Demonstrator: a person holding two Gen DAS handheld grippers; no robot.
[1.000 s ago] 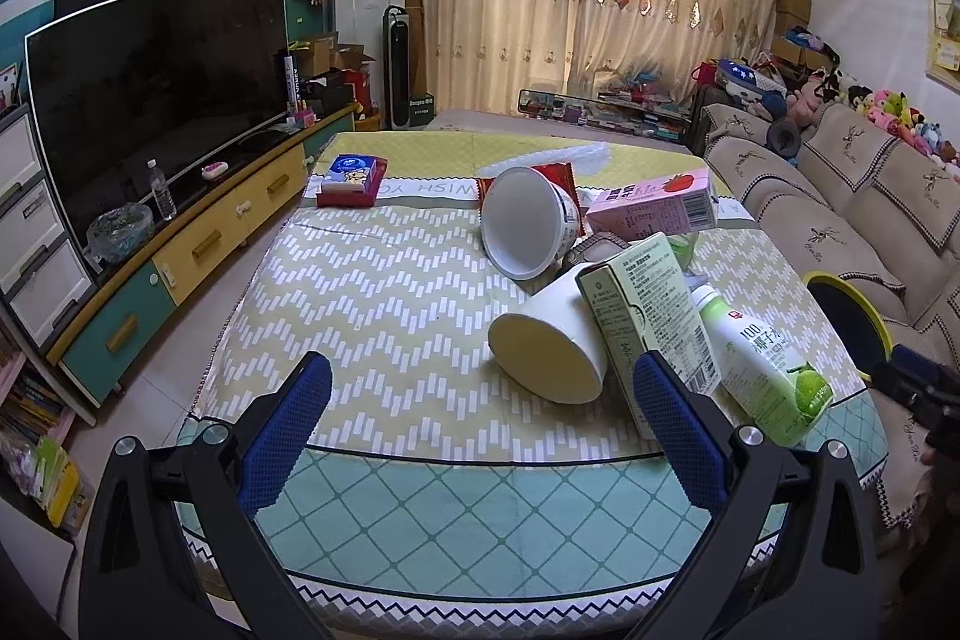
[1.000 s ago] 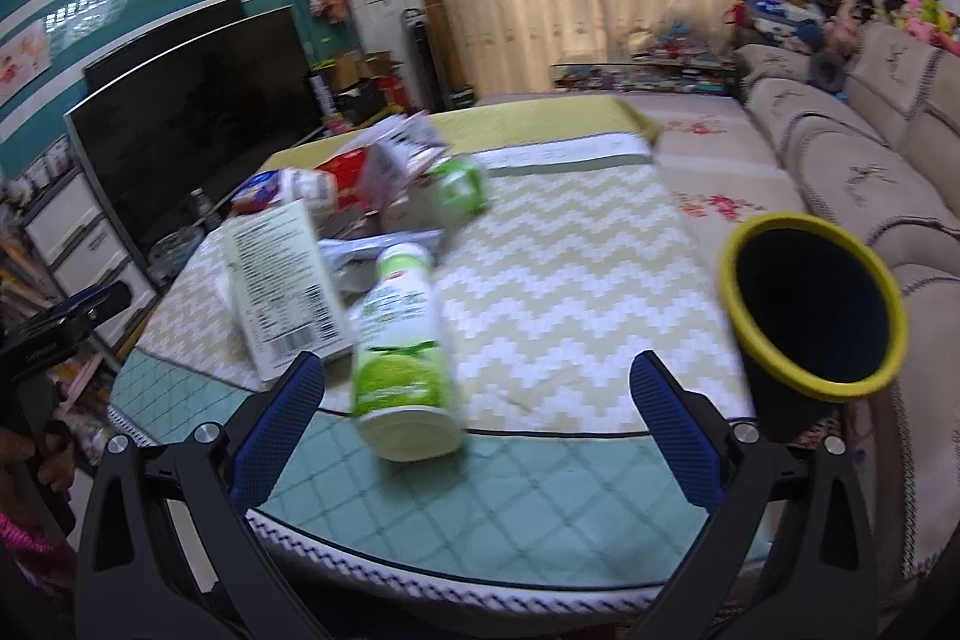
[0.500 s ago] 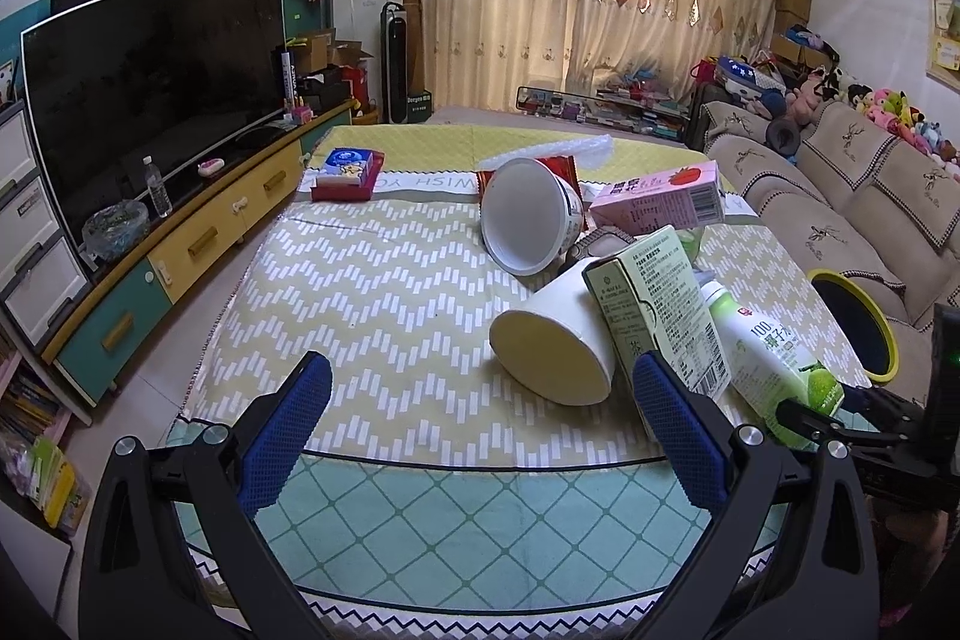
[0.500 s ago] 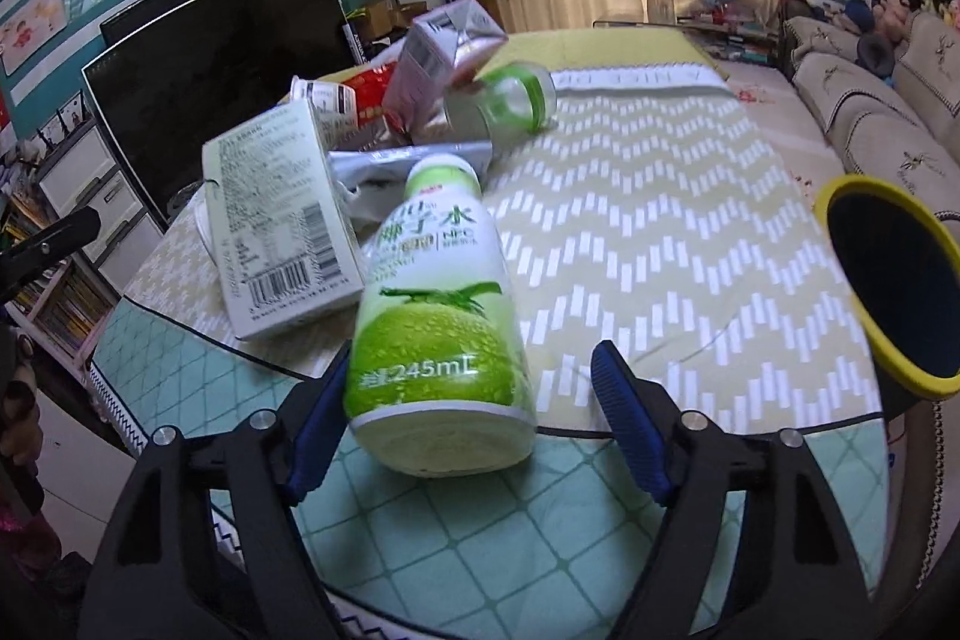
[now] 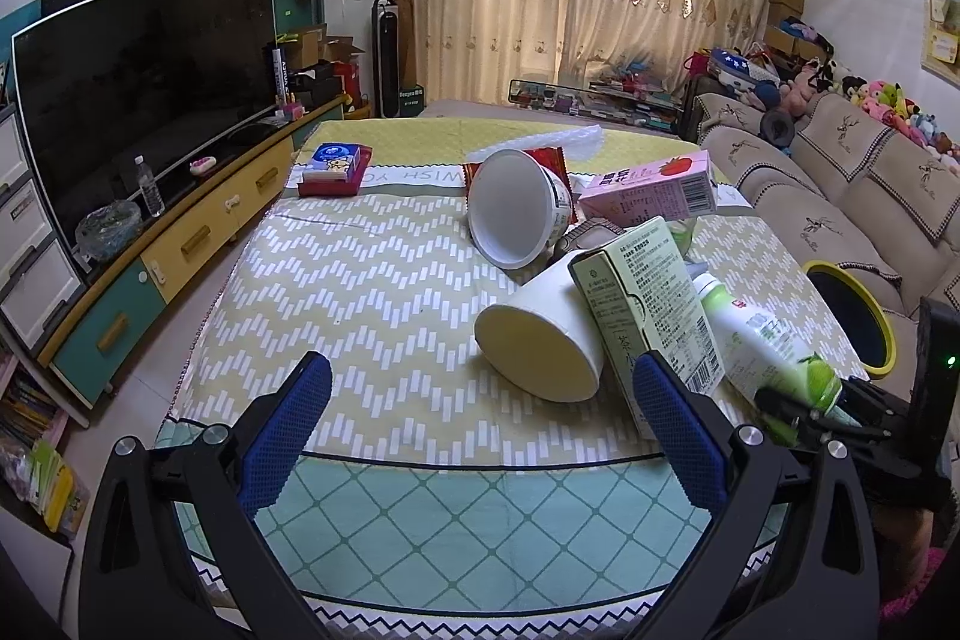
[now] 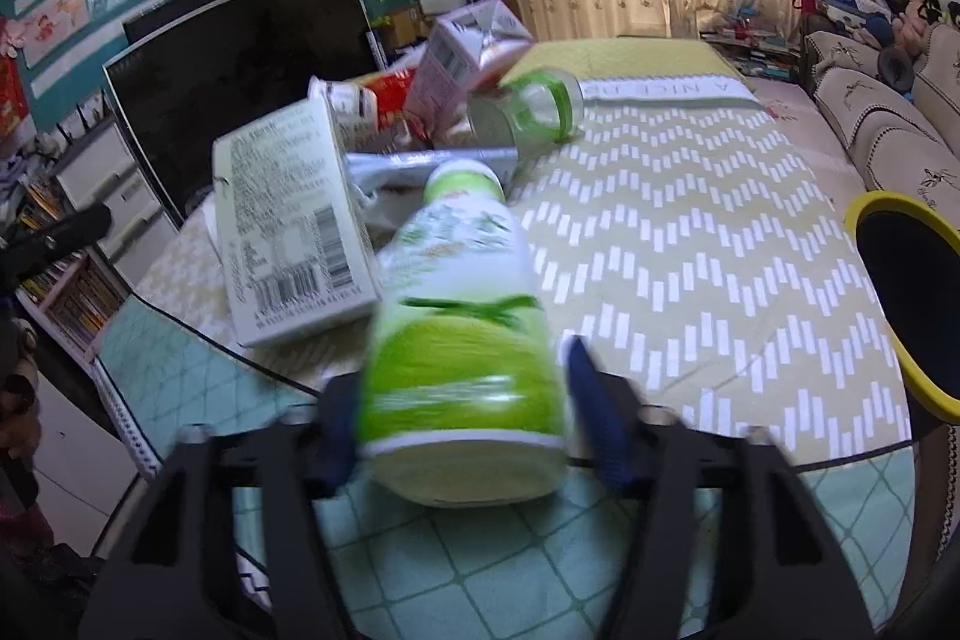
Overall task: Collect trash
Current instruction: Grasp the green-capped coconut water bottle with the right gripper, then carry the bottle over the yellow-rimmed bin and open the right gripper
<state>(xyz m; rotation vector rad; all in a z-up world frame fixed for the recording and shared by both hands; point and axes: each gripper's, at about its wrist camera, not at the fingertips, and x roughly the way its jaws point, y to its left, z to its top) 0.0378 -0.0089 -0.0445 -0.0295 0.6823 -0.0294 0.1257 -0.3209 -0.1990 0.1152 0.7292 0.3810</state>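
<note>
currently the right tongs (image 6: 462,412) were narrowed around the base of the green bottle (image 6: 459,316), which lay at the counter (image 6: 690,250) edge beside the pale carton (image 6: 288,226); full closure could not be told. next: lift clear toward the yellow-rimmed bin (image 6: 912,310), right of the bottle. the left tongs (image 5: 480,418) stood wide, empty.

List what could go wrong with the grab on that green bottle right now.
1. The right gripper closes only around the base of the green bottle, which is smooth and round, so it may slip or pivot when lifted.
2. The green carton leans right beside the bottle; pulling the bottle out could topple it toward the table edge.
3. The yellow-rimmed bin sits off to the side, so a swinging bottle could miss it.
</note>
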